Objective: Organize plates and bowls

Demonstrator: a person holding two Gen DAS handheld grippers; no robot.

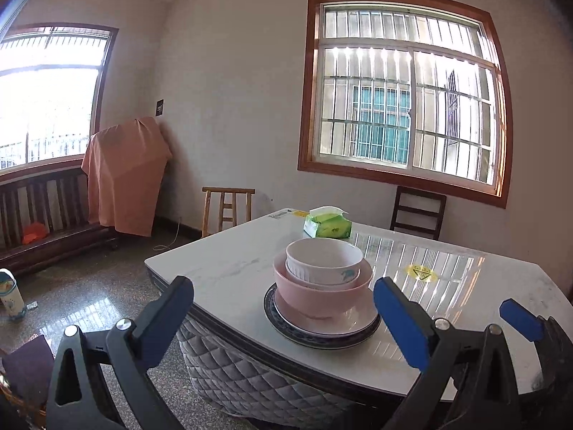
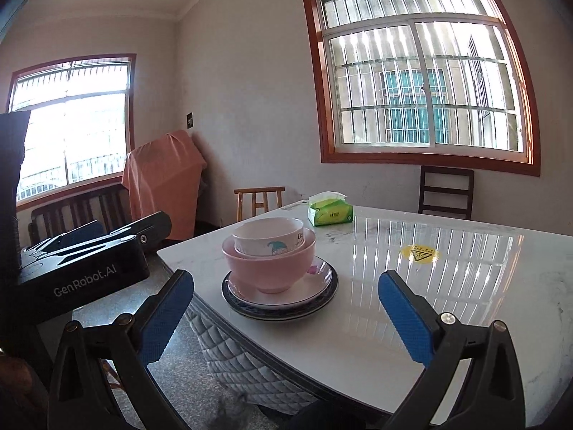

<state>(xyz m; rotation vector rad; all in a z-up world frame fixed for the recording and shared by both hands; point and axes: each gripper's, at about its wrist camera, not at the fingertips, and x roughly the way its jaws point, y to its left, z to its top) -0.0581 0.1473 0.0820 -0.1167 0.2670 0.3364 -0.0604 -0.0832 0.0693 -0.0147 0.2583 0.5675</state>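
One stack stands near the front left edge of the white marble table (image 1: pixel 229 268). A dark blue-rimmed plate (image 1: pixel 322 338) is at the bottom, with a white plate (image 1: pixel 358 317) on it. A pink bowl (image 1: pixel 318 295) rests on that, and a white bowl (image 1: pixel 322 259) with a blue-green print sits inside it. My left gripper (image 1: pixel 283 283) hovers open just in front of the stack, holding nothing. In the right wrist view the same pink bowl (image 2: pixel 268 267) and white bowl (image 2: pixel 266 238) lie ahead of my open, empty right gripper (image 2: pixel 286 276).
A green tissue pack (image 1: pixel 327 225) lies at the table's far side and a yellow sticker (image 1: pixel 420 273) to the right. A dark chair (image 1: pixel 417 211) and a wooden stool (image 1: pixel 227 208) stand behind the table. A bench with an orange cloth (image 1: pixel 125 175) lines the left wall.
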